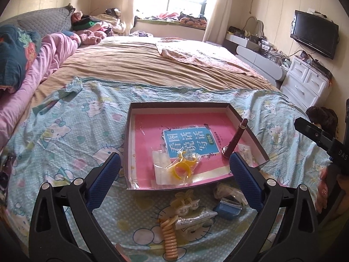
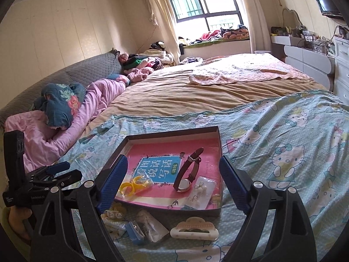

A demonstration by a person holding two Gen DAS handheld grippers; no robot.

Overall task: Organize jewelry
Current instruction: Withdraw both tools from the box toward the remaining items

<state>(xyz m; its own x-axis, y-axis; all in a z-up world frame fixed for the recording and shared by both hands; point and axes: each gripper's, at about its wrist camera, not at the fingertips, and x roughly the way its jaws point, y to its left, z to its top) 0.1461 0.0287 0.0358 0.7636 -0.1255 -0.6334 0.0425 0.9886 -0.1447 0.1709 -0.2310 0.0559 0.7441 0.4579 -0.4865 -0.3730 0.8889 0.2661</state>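
A shallow dark box [image 1: 248, 128] [image 2: 174, 132] lined with a pink book lies on the Hello Kitty sheet. In it are a bag of yellow rings [image 1: 182, 167] [image 2: 135, 184], a brown-strapped watch [image 1: 234, 138] [image 2: 188, 170] and a bag of small earrings [image 2: 201, 191]. In front of the box lie a cream flower hair clip [image 1: 185, 204], a coiled hair tie [image 1: 169, 237], a blue packet [image 1: 226, 209] [image 2: 134, 232] and a cloud-shaped clip [image 2: 194, 229]. My left gripper [image 1: 174, 174] and right gripper [image 2: 173, 181] are open and empty, hovering above the box's near edge.
The box rests near the front of a wide bed with a tan sheet [image 1: 141, 65]. Pink bedding and pillows [image 1: 50, 52] lie at the left. A white dresser [image 1: 305, 83] and a wall TV [image 1: 314, 36] stand at the right.
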